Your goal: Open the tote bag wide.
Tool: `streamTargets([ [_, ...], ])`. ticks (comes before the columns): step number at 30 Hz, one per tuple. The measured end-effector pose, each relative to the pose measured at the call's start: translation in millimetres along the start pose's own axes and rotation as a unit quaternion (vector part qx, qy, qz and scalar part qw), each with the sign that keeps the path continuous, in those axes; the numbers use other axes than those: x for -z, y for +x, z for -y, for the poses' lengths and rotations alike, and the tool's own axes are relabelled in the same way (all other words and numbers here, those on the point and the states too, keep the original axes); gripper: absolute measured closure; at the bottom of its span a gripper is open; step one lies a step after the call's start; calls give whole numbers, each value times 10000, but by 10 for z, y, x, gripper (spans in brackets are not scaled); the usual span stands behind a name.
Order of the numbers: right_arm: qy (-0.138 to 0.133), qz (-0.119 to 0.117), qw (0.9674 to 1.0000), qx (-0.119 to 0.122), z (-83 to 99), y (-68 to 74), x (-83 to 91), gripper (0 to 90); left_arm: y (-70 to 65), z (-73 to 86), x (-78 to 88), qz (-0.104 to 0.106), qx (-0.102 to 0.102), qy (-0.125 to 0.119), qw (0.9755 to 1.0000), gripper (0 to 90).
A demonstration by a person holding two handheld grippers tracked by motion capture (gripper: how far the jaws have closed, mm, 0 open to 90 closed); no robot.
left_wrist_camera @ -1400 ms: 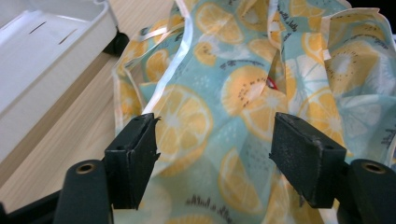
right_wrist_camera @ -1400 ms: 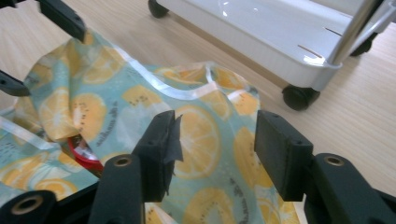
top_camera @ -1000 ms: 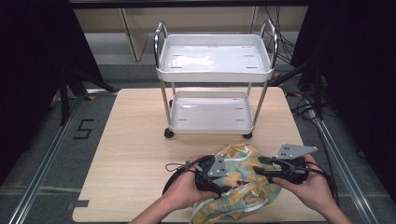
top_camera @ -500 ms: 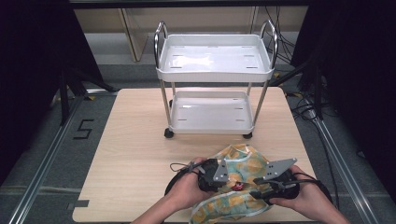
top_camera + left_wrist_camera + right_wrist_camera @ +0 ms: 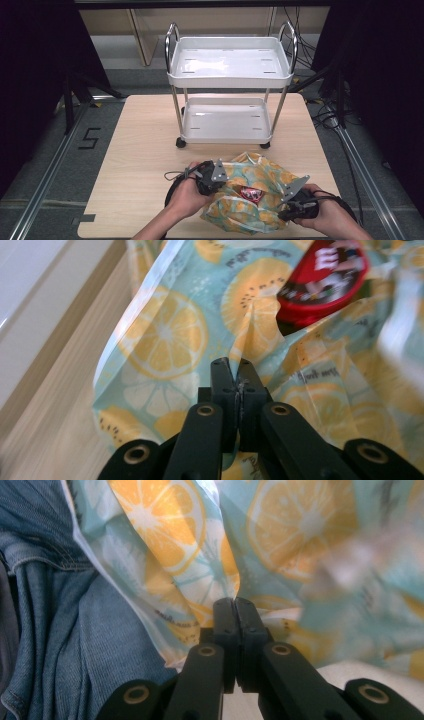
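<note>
A crumpled plastic bag (image 5: 255, 197) with orange and lemon slices printed on pale blue lies at the table's front edge. A red round packet (image 5: 248, 193) shows through its opening, also seen as the red packet (image 5: 325, 282) in the left gripper view. My left gripper (image 5: 216, 186) pinches the bag's left side; its jaws are shut on a fold of the bag (image 5: 165, 335). My right gripper (image 5: 289, 209) holds the bag's right lower edge, jaws shut on the bag (image 5: 200, 555).
A white two-shelf cart (image 5: 230, 75) on wheels stands on the far half of the wooden table (image 5: 145, 145). Blue denim fabric (image 5: 55, 630) hangs close at the left of the right gripper view. Dark floor and rails flank the table.
The right gripper has dropped down and toward the front edge with the bag's right side. The left gripper has stayed on the bag's left side. The bag has spread a little wider.
</note>
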State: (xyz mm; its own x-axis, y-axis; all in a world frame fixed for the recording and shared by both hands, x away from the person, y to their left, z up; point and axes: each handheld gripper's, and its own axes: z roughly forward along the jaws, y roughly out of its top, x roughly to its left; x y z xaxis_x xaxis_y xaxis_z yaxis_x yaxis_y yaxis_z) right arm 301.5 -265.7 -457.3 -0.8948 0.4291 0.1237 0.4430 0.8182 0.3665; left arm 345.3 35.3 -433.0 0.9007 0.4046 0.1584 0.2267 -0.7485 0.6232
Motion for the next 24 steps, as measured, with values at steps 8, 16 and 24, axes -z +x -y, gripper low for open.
streamTargets([
  [8,161,-90,9998,-81,10,-2,-70,900,203,110,6,-464,615,-213,9968,877],
  [16,46,-12,10000,2,-14,13,-8,754,170,65,146,-631,607,-563,9946,635],
  [24,-708,366,9962,-360,-76,58,352,536,-177,-152,350,42,94,-1273,9918,455],
])
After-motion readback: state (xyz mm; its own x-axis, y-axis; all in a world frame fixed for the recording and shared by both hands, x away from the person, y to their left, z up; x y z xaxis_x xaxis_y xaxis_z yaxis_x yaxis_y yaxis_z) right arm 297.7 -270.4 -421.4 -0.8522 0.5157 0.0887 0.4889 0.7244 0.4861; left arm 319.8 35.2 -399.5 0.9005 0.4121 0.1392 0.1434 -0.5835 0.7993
